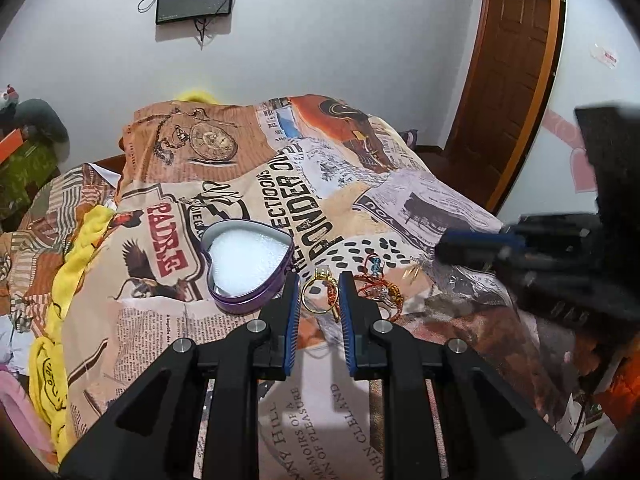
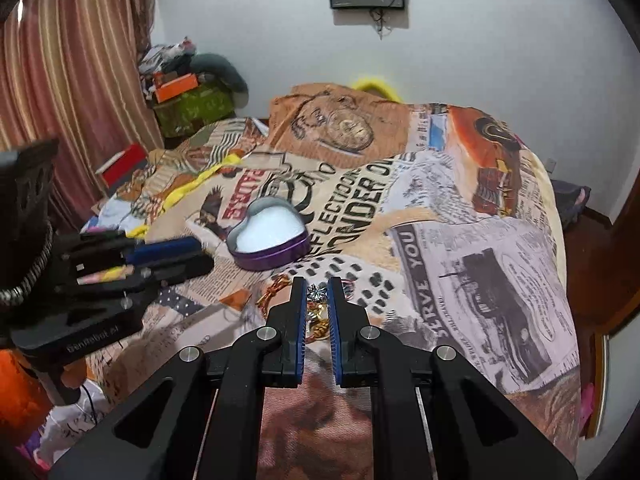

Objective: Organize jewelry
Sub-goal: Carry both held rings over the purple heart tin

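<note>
**Fig. Jewellery heap, tin and both tongs on the bed.** All places are given from the open, purple, heart-shaped tin, which is lined with white foam and has nothing in it.

The jewellery heap of red thread bracelets and gold pieces lies just beside the tin's pointed end, on the near side.

The right tongs are over that heap, nearly pressed together. They appear to pinch a silver star-shaped piece at the tips, and the tin is ahead and slightly left of them.

The left tongs stand a little apart, with the tin close on their left. A gold ring shows in their gap, its band spanning pad to pad. Whether it is pinched or lies on the bedcover beyond cannot be told.

By this reading the left tongs are the nearer to the tin.

Legible print on the bedcover:
- "PADRE"
- "PONDER"
- "SERVE YOU"
- "MEMOIRS OF A … OF PLEASURE"
- "JOHN CLELAND"

The body of the left tongs seems to read "GenRobot.ai".
</note>
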